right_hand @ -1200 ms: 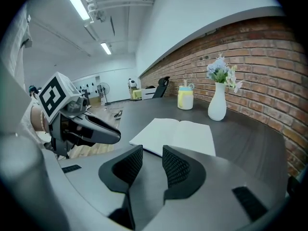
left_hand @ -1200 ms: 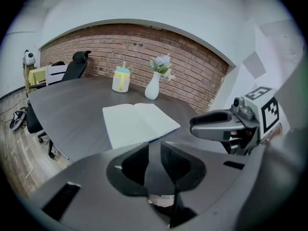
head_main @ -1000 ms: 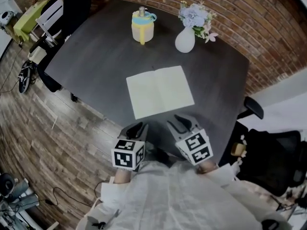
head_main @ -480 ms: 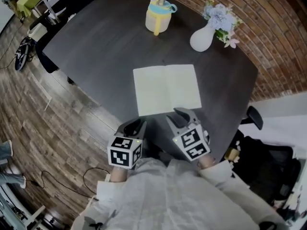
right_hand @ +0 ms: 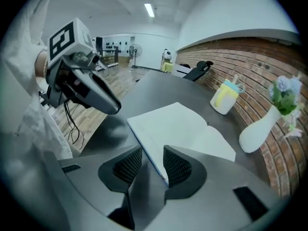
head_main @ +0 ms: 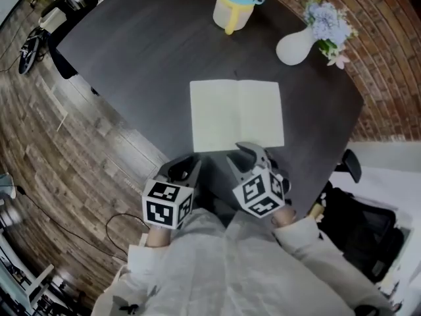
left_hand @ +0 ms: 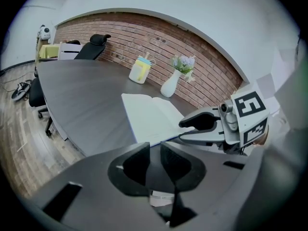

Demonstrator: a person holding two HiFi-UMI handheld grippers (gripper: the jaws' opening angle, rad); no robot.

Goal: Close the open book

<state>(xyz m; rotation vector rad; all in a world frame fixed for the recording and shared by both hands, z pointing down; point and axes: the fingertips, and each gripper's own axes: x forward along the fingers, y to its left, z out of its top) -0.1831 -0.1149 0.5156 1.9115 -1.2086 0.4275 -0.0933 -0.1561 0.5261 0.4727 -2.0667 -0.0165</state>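
1. The book [head_main: 237, 114] lies open and flat on the dark table [head_main: 131, 58], close to the side where I stand. Both pages face up.
2. My right claw [head_main: 248, 153] is at the near edge of the book, on the right page close to the middle fold. Its jaws are a little apart and pinch nothing. In the right gripper view the book's edge runs into the gap in front of them.
3. My left claw [head_main: 186, 166] hangs just short of the book's near left corner. Its jaws have only a thin gap, and nothing is between them.
4. I think the job has not begun, because no page is lifted yet.
5. I think I should start at the outer edge of the right page, not by the fold. The fold will not lift.
6. I should slip one jaw under the cover, pinch softly, and take the whole right half, not one thin page.
7. Then I would swing it up and over the fold and lay it on the left half.
8. My left claw could press down on the left page so the book does not slide.
9. The yellow cup [head_main: 233, 6] and the white vase [head_main: 297, 46] stand well apart at the far side, so I think they are safe.
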